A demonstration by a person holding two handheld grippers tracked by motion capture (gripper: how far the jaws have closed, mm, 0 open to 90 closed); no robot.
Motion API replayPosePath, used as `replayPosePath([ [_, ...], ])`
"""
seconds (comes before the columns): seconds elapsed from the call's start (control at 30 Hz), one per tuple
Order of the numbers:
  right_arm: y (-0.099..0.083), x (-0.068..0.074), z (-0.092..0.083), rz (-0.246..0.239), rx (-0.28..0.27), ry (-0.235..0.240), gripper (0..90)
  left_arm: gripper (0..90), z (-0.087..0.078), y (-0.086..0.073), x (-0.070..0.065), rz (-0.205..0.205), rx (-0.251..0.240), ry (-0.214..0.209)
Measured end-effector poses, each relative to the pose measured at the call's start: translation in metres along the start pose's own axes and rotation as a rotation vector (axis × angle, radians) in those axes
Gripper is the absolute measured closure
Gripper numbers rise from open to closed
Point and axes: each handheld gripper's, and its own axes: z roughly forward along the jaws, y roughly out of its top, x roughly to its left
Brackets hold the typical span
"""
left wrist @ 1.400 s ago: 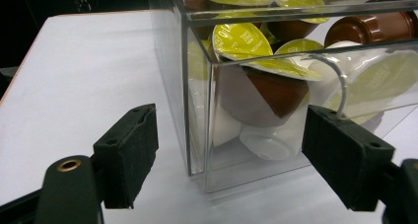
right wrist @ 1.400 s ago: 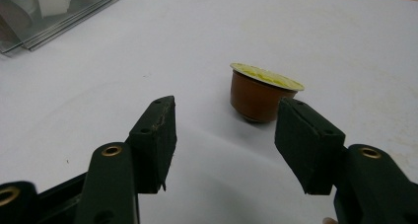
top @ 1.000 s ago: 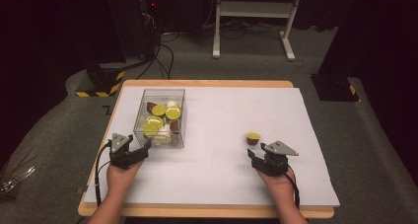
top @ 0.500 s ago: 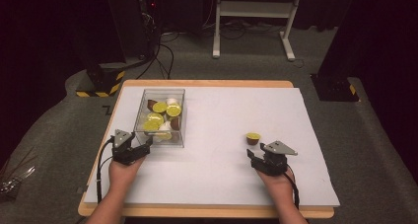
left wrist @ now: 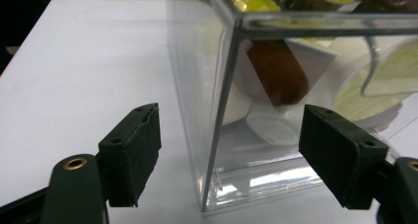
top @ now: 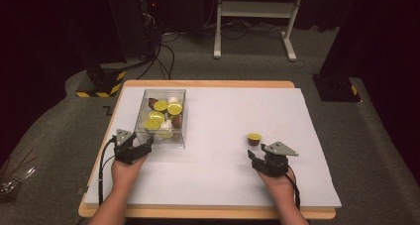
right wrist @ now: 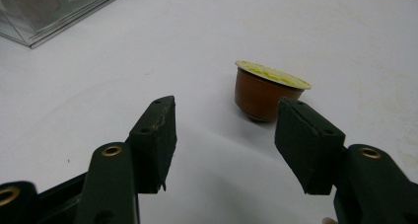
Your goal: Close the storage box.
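capsule upright on white sheet, just beyond right gripper, jaws apart, empty; left gripper jaws apart, straddling clear box corner, untouched

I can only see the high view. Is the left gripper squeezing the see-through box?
Observer: No. In the left gripper view the left gripper is open, and the near corner edge of the clear box stands between its jaws with a gap on each side.
Operator: What's in the box down low?
Observer: A brown capsule leans against white ones, close behind the wall.
Operator: Is the right gripper holding the little cup?
Observer: No. In the right gripper view the right gripper is open with nothing between its jaws; the lone capsule sits on the white sheet just beyond the tip of one jaw, yellow lid up.
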Motion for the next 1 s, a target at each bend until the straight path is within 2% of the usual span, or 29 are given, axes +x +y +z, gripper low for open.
replayPosePath([
  [0.2, -0.001, 0.000, -0.001, -0.001, 0.000, -0.001, 41.3, 28.1, -0.005, 0.002, -0.002, -0.007, -0.007, -0.019],
  [0.33, 0.000, -0.001, -0.001, 0.002, 0.004, -0.002, 41.5, 28.1, -0.008, 0.003, -0.001, 0.000, -0.002, -0.016],
  [0.57, -0.001, -0.001, 0.001, 0.009, 0.011, 0.006, 42.1, 27.3, -0.015, 0.001, -0.003, 0.038, 0.039, -0.019],
  [0.63, -0.001, -0.001, 0.000, 0.005, 0.007, 0.008, 42.8, 27.3, -0.016, 0.000, -0.004, 0.035, 0.031, -0.023],
  [0.67, -0.001, -0.001, 0.000, 0.005, 0.003, 0.009, 43.1, 27.3, -0.017, 0.000, -0.003, 0.046, 0.038, -0.022],
  [0.8, 0.001, 0.000, 0.000, -0.004, -0.004, 0.017, 43.4, 27.3, -0.019, -0.002, -0.001, 0.021, 0.029, -0.017],
  [0.9, 0.001, 0.000, 0.001, -0.008, -0.005, 0.023, 43.5, 27.3, -0.022, -0.004, 0.001, 0.029, 0.042, -0.018],
  [1.0, 0.002, 0.001, 0.002, -0.003, -0.005, 0.025, 43.4, 28.2, -0.021, -0.004, 0.002, 0.015, 0.033, -0.016],
])
